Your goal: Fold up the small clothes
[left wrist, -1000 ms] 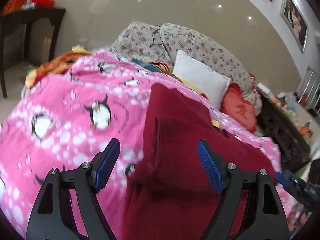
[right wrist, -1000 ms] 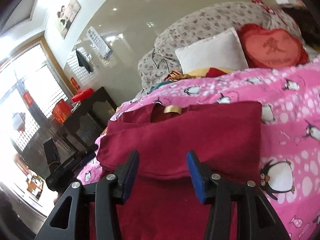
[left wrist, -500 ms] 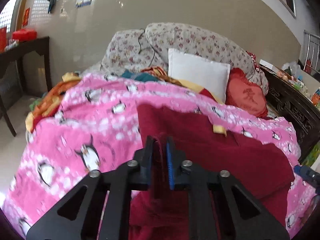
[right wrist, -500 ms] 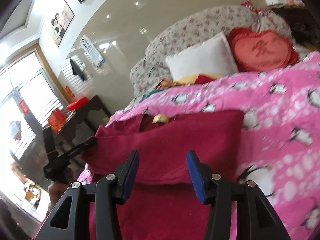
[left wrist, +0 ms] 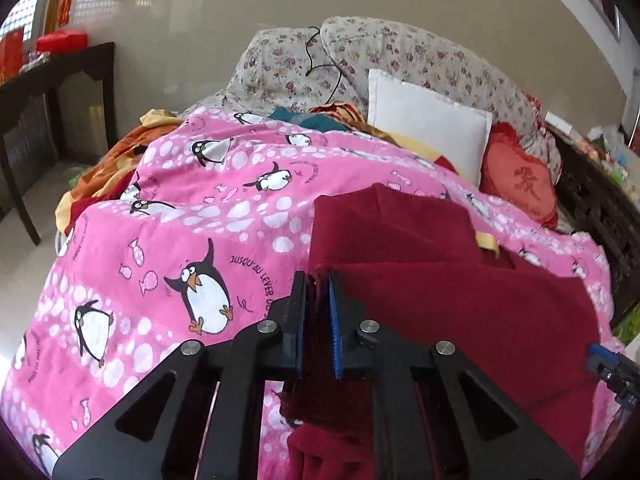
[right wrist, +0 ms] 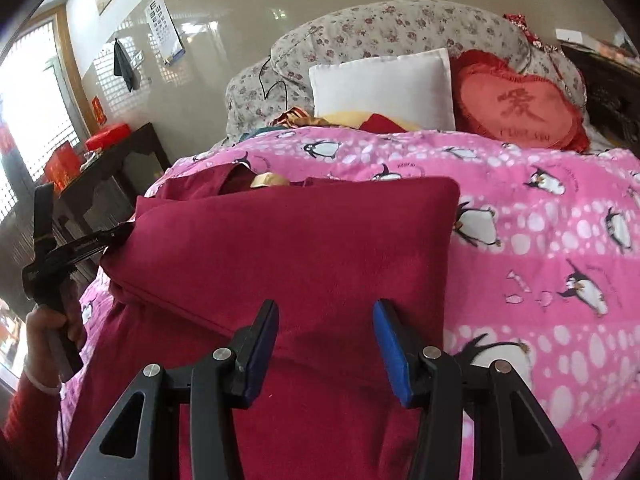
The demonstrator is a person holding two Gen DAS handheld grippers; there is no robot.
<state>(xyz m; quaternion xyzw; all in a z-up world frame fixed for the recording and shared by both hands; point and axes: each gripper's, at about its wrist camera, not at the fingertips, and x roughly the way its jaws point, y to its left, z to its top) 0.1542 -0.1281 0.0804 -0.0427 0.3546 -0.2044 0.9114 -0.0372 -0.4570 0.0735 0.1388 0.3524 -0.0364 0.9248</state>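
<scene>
A dark red garment (left wrist: 460,292) lies partly folded on a bed covered by a pink penguin-print blanket (left wrist: 192,232). In the right wrist view the garment (right wrist: 288,248) shows a folded upper layer with a straight far edge and a squared right corner, and pink blanket runs open to the right of that corner and beyond the far edge up to the pillows. In the left wrist view a wide stretch of bare blanket lies to the left of the garment's left edge, down to where the blanket drops off the bed side.

The left gripper (left wrist: 318,320) has its fingers (left wrist: 335,328) pressed together on a bunched bit of the garment's left edge, with red cloth hanging below them. From the right wrist view this gripper (right wrist: 120,234) reaches in level from the left, held by the person's left hand (right wrist: 48,328) in a red sleeve. The right gripper (right wrist: 326,354) hovers over the garment's near part with its blue-padded fingers (right wrist: 390,356) spread apart and nothing between them.

The blanket carries the printed words "JUSQU'AU LEVER" beside a penguin. A red heart-shaped cushion (right wrist: 520,108) bears a Chinese character; small print under it is too fine to read. A white pillow (right wrist: 384,84) leans beside it against a floral bolster (right wrist: 400,28). A dark side table (left wrist: 48,92) stands off the bed's left side
</scene>
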